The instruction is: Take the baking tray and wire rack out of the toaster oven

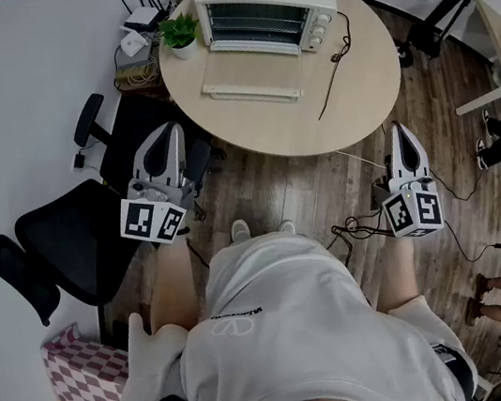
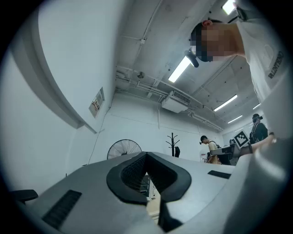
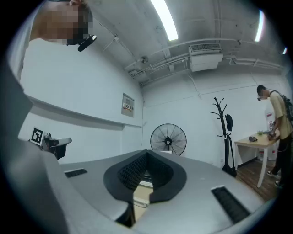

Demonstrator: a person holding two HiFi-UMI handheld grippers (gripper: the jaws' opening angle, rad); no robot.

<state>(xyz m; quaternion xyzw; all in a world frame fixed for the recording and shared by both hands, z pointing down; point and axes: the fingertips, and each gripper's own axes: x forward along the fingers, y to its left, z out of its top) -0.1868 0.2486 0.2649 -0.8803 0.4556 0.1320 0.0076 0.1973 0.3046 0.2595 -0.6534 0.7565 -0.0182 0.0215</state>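
**Both tongs shut and empty, short of the table**

Left tongs (image 1: pixel 167 133): jaws pressed together, nothing between them, tip tilted a little upward. The left gripper view confirms it: the dark pads of the left tongs (image 2: pixel 146 157) meet at the tip, with only a narrow slit below them.

Right tongs (image 1: pixel 401 131): jaws also pressed together and empty, held about level. The right gripper view shows the right tongs (image 3: pixel 146 154) closed in the same way.

Ahead of both tips is a round pale-wood table (image 1: pixel 356 91), its near edge close to them in the head view. The white box-shaped toaster oven (image 1: pixel 267 3) stands on the table's far side, ahead of the gap between the tongs and well apart from both. Its door (image 1: pixel 251 88) is folded down flat toward the tongs. Horizontal bars show in the opening; the tray and rack cannot be told apart.

Beyond the left tongs, a small green plant in a white pot (image 1: pixel 178 35) stands just beside the oven. A thin black cord (image 1: pixel 335 71) trails across the table beyond the right tongs.

Outside the left tongs stands a black mesh office chair (image 1: pixel 62 240).
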